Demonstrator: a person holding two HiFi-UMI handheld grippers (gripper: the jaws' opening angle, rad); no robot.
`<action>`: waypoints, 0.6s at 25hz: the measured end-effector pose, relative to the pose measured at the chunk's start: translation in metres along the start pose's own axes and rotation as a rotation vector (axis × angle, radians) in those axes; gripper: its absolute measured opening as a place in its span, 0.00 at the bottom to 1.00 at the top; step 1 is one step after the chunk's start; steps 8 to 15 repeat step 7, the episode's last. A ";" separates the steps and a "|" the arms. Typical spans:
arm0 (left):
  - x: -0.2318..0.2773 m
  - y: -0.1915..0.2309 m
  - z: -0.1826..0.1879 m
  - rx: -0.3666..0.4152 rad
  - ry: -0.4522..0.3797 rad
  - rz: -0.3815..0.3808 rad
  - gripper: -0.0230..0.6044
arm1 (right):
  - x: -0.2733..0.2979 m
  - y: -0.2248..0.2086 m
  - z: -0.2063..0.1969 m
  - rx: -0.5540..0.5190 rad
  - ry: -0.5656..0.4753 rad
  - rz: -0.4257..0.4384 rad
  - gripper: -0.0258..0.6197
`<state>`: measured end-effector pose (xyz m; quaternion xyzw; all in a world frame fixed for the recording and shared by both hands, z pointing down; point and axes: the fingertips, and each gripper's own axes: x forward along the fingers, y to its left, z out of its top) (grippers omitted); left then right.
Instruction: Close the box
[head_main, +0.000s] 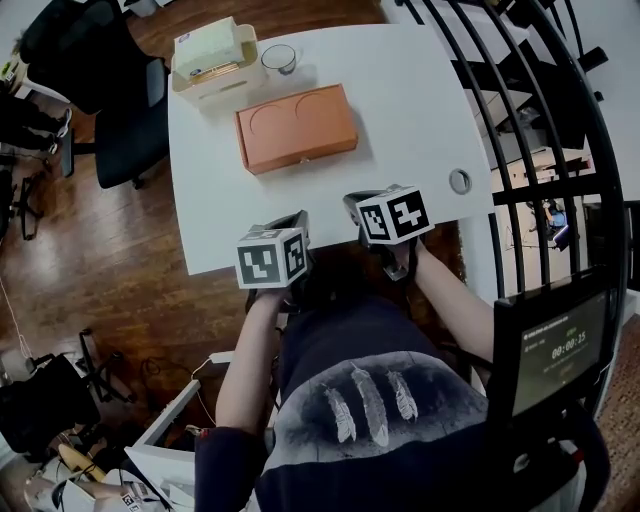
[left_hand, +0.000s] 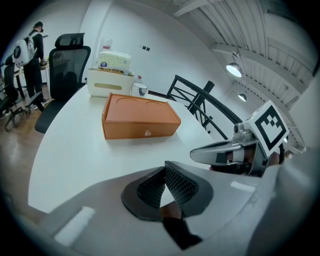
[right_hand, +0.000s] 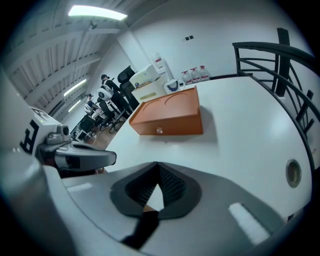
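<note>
Head view shows the orange box lying flat on the white table, and its lid looks seated all round with no gap. In both gripper views the box's front face is flush, with a small knob at its middle, so I judge that the closing is already done, or that nothing is left but a last press. With the lid down, whatever the box holds is hidden. Behind the box, on its far left side, stands a cream holder with a pale pack on top, and just right of that a clear glass that seems empty. The left gripper and the right gripper hang near the table edge, well short of the box, each with jaws together at the tips and holding nothing.
</note>
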<state>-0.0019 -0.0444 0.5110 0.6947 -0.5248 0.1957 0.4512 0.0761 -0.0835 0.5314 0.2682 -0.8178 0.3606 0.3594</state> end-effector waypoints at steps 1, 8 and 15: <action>0.000 0.002 0.001 -0.002 -0.001 0.003 0.06 | 0.001 0.000 0.001 -0.001 0.001 0.001 0.05; 0.002 0.015 0.007 -0.029 -0.012 0.028 0.06 | 0.009 0.003 0.009 -0.011 0.002 0.017 0.05; 0.002 0.015 0.007 -0.029 -0.012 0.028 0.06 | 0.009 0.003 0.009 -0.011 0.002 0.017 0.05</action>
